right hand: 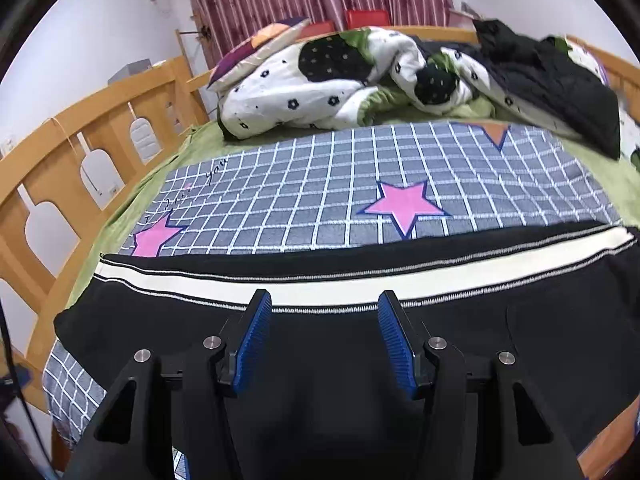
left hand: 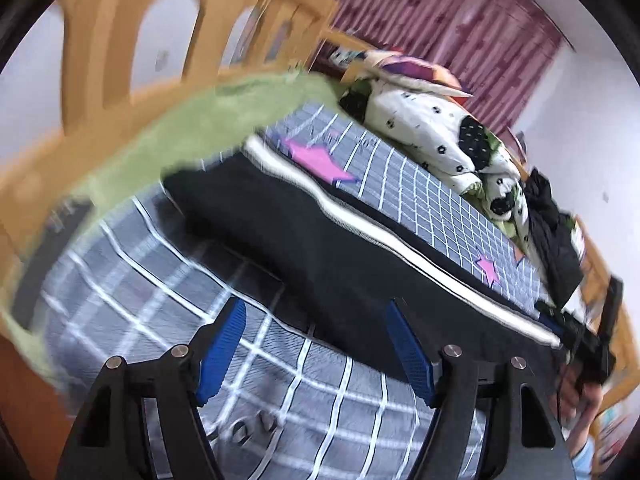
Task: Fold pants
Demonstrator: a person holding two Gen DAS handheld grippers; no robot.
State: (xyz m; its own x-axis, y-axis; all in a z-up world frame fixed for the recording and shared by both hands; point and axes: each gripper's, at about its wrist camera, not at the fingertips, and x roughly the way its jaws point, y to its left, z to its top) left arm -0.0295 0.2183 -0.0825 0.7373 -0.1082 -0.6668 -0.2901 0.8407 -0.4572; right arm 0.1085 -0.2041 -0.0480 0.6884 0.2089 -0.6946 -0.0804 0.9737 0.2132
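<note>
Black pants (left hand: 300,232) with a white side stripe (left hand: 360,220) lie stretched flat across a grey checked sheet (left hand: 140,280) on a bed. In the blurred left wrist view my left gripper (left hand: 317,305) is open, its blue pads straddling the pants' near edge with nothing pinched. My right gripper (left hand: 580,340) appears at the far right by the stripe's end, held by a hand. Seen from the right wrist, the right gripper (right hand: 324,296) hovers open over the pants (right hand: 520,320), its tips at the white stripe (right hand: 360,284).
A crumpled white and black quilt (right hand: 320,80), a pillow (right hand: 260,44) and a black garment (right hand: 552,76) pile at the bed's far end. A wooden rail (right hand: 60,152) runs along the left side. Green bedding (left hand: 180,132) borders the checked sheet (right hand: 320,176).
</note>
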